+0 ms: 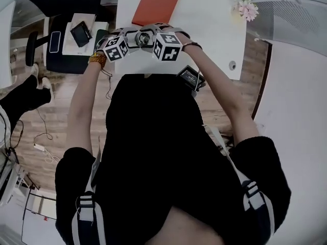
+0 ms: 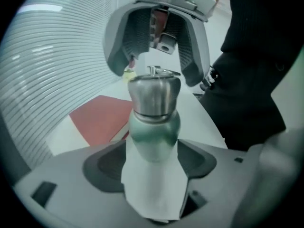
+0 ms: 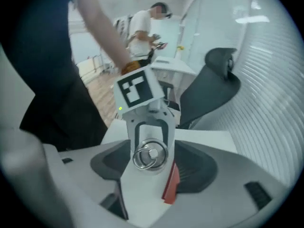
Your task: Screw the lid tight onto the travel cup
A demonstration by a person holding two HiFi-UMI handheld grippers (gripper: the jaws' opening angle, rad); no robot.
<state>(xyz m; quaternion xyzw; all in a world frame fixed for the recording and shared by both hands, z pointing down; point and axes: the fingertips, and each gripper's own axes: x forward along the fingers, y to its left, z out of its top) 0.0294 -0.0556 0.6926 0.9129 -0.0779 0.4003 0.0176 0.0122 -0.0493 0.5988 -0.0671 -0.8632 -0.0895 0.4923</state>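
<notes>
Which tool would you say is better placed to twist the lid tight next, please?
Right. The right tool hangs over the lid, its jaws spread either side of it, ready to close and twist. The left tool appears clamped on the travel cup, low on its body, steadying it.

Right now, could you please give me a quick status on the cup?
Left gripper shut on cup. Right gripper open, jaws flanking lid. Lid sits on cup; tightness unclear. Red book on table beyond; lid unobstructed.
</notes>
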